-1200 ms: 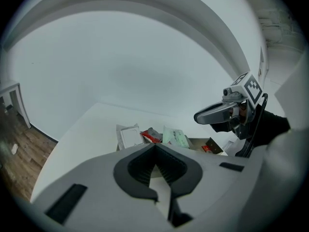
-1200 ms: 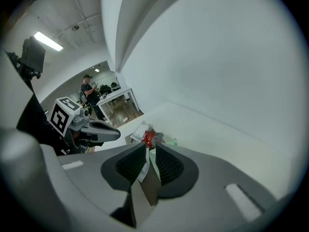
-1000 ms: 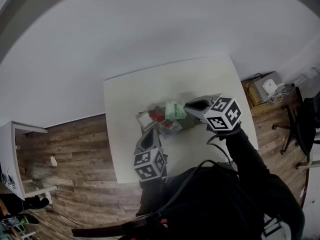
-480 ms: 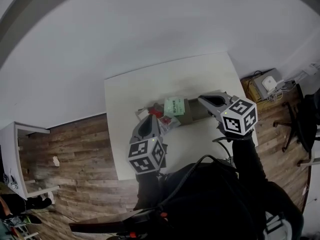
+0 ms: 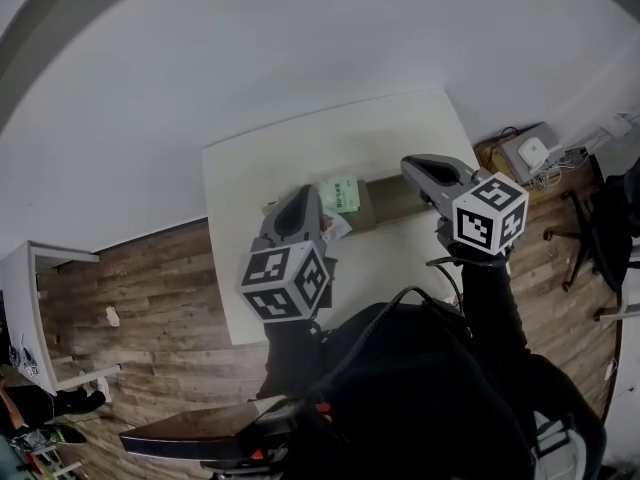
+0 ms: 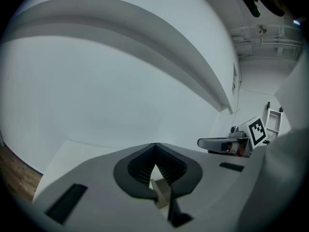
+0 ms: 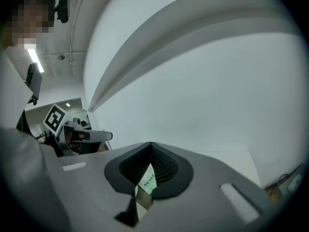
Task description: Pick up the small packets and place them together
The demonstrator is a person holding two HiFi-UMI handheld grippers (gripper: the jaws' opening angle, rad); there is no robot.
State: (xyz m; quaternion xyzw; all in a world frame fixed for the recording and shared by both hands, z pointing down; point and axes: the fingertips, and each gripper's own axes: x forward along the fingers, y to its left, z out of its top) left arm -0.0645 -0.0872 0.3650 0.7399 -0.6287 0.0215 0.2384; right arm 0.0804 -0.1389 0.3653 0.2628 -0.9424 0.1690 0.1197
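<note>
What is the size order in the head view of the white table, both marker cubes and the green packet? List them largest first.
1. white table
2. left marker cube and right marker cube: nearly alike, and both sit close to the camera, so left unranked
3. green packet

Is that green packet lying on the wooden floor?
No, the green packet lies flat on the white table, well inside its edges.
</note>
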